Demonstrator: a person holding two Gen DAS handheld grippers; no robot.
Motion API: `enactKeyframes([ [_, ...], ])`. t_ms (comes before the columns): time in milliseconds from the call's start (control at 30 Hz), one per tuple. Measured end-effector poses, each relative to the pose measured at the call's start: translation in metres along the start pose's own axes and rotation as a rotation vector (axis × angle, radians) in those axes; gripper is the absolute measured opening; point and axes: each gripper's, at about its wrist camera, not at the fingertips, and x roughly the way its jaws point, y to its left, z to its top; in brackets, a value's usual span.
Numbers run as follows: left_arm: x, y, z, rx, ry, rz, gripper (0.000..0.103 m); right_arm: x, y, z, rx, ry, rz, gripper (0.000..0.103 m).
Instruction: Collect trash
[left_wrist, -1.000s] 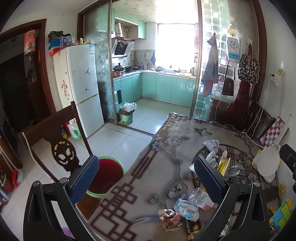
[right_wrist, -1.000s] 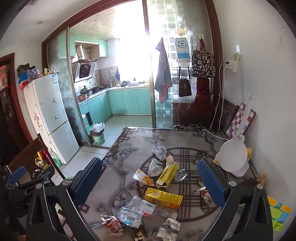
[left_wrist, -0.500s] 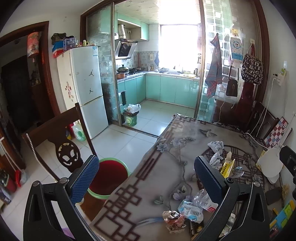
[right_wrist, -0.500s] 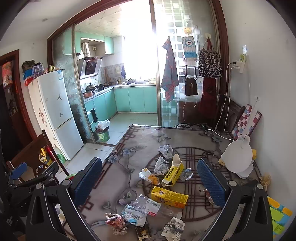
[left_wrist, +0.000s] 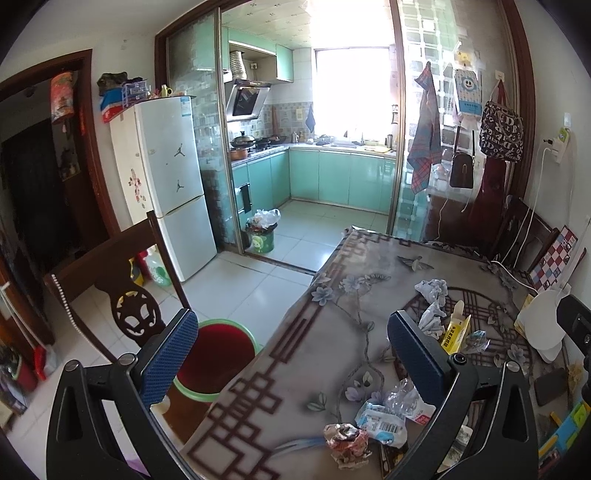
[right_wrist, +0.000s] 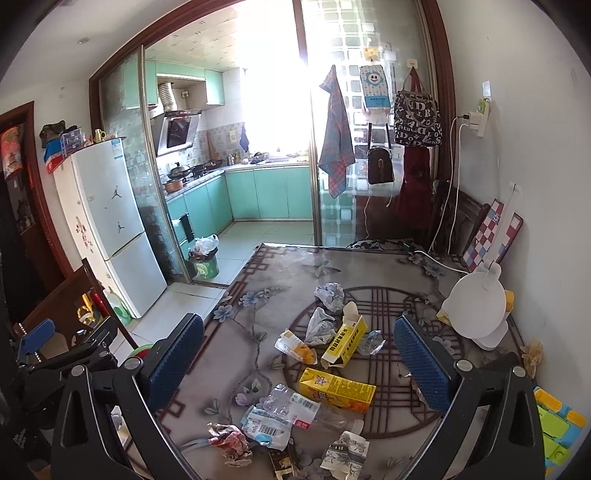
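Daylight floods through the kitchen window (left_wrist: 351, 92), blown out to white glare; away from it the room dims, and fisheye edges bend into black corners.

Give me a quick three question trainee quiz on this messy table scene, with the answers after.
1. True or false: the right claw is shut on a carton.
2. Which lies nearest the table's close edge: A the crumpled foil wrapper, B the white desk fan, C the upright yellow box?
3. What colour rim has the bin on the floor beside the table?

Key: 1 false, both claws open and empty; 2 A; 3 green.
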Motion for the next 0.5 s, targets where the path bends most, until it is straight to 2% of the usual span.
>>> enactKeyframes([
  [500,0.013,-0.009,0.003,0.009,0.020,0.013,0.103,0.024,-0.017,0.001,0.029,0.042,-0.015,0.103],
])
